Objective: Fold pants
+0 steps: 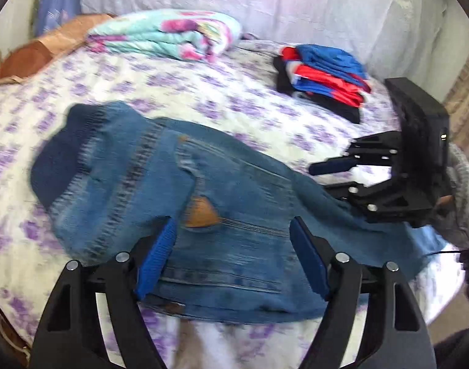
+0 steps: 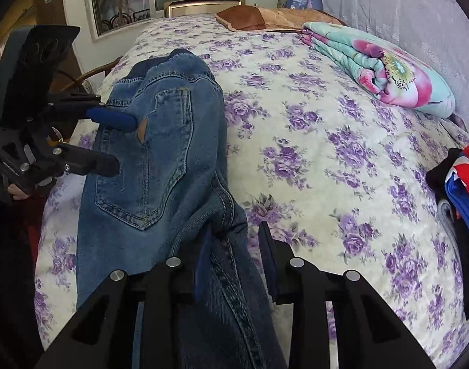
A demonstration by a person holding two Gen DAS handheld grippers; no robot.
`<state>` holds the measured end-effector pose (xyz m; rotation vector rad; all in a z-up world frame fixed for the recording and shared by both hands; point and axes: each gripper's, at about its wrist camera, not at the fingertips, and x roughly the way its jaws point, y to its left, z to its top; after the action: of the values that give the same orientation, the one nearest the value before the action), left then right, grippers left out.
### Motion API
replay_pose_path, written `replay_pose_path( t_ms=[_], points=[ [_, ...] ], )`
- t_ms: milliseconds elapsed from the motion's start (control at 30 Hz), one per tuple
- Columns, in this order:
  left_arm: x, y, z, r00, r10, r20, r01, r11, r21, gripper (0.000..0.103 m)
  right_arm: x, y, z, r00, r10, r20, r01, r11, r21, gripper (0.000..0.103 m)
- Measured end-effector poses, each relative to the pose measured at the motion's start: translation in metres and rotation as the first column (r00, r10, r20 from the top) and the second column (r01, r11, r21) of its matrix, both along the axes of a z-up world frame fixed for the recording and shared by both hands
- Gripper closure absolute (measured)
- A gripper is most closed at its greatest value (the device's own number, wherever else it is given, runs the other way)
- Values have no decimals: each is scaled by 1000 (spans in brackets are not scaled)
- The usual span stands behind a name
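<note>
**Jeans Half Done On The Bed**

Black claw arms fill the bottom of both views. Under them lie the jeans point(image 1: 222, 215), spread flat on the bed point(image 2: 326, 160). Their long way runs from the waist end at the left claw point(image 1: 231, 258) to the leg end at the right claw point(image 2: 234, 255).

That left claw is spread wide above the pocket part, holding nothing. The other claw is partly spread too, with a leg seam lying between its pads point(image 2: 269, 264), but it does not look pinched. I think the leg end is closer to a claw, so the right one should grab first and carry it up toward the waist.
</note>
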<state>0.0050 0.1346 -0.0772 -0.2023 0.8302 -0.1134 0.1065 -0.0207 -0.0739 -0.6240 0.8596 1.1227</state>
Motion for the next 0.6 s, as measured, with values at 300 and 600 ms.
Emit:
replay_pose_path(
  t_ms=[300, 600],
  points=[
    [-4, 2, -1, 1000, -10, 13, 9, 999, 51, 27, 15, 1, -4, 993, -117, -6, 118, 993, 15, 97],
    [3, 30, 8, 997, 71, 20, -71, 997, 4, 28, 29, -15, -6, 979, -172, -107, 177, 983, 43, 99]
  ],
)
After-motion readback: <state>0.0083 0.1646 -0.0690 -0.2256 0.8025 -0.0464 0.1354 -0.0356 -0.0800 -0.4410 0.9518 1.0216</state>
